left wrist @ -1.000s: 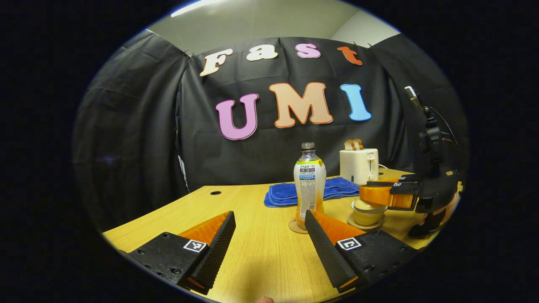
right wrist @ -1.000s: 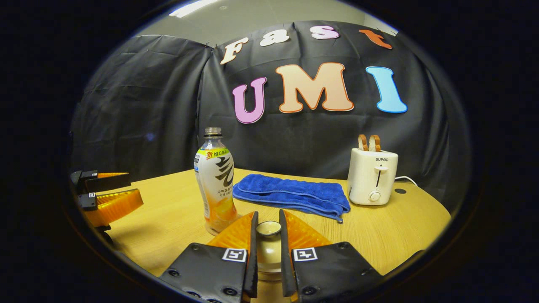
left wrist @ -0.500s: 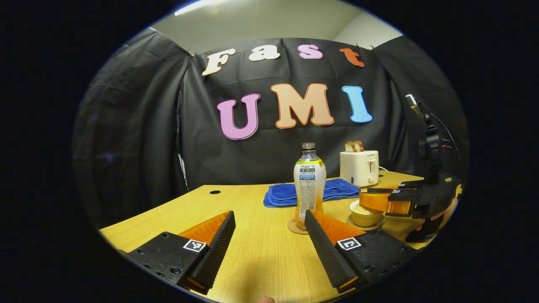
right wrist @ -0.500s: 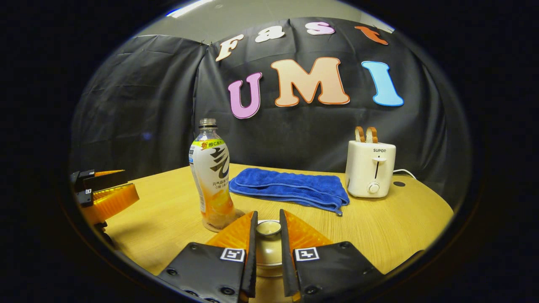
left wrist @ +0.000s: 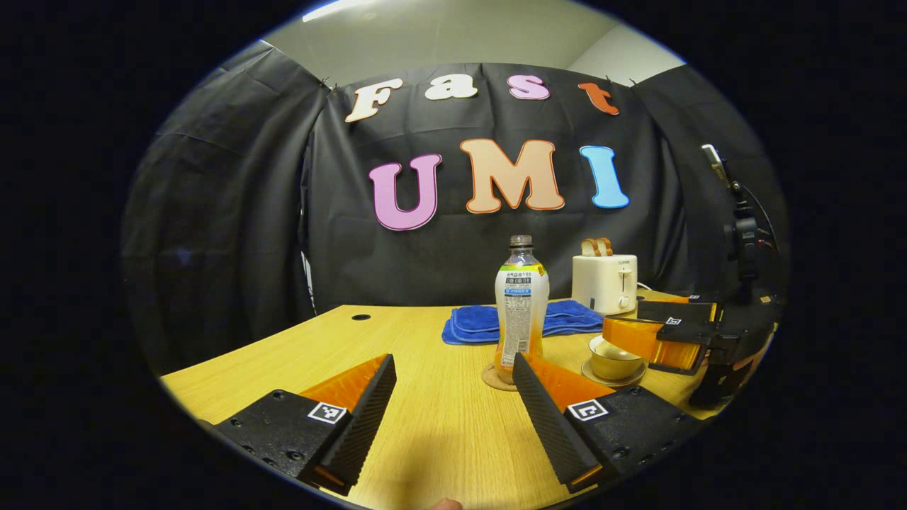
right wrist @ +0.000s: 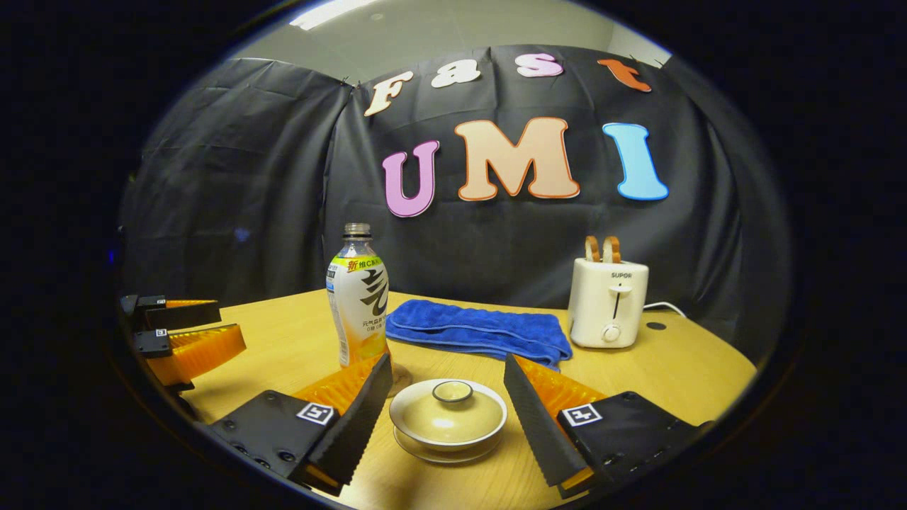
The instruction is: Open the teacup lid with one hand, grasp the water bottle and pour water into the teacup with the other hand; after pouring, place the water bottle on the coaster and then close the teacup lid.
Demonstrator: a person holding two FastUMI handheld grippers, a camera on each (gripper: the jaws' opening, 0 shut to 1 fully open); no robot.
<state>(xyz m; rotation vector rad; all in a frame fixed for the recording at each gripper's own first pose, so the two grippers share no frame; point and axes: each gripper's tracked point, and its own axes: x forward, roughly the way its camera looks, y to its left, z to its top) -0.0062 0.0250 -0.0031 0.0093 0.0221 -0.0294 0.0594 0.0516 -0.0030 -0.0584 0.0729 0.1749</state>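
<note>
tabletop [right wrist: 680, 368] of light wood, carrying all items, with a small round hole near its far left edge in the left gripper view. blue towel [right wrist: 482, 329] folded flat toward the far edge, between bottle and toaster. white toaster [right wrist: 608, 303] upright near the far right edge, two slices standing in its slots, cord trailing off to its right. water bottle [right wrist: 357, 304] upright on the coaster [left wrist: 496, 379], cap off, orange liquid in the lower part; placed left of the teacup in the right gripper view, just beside it. teacup [right wrist: 448, 425] on its saucer near the front edge, lid [right wrist: 451, 409] seated on the rim, knob up. right gripper [right wrist: 448, 414] fingers spread wide, one on each side of the teacup, clear of lid and cup. same gripper [left wrist: 655, 340] seen in the left gripper view over the teacup [left wrist: 613, 360] at the right edge. left gripper [left wrist: 453, 404] spread wide, nothing between the fingers, held low over the front edge, short of the bottle. same gripper [right wrist: 188, 333] noted at the left edge in the right gripper view, well apart from the bottle.
</note>
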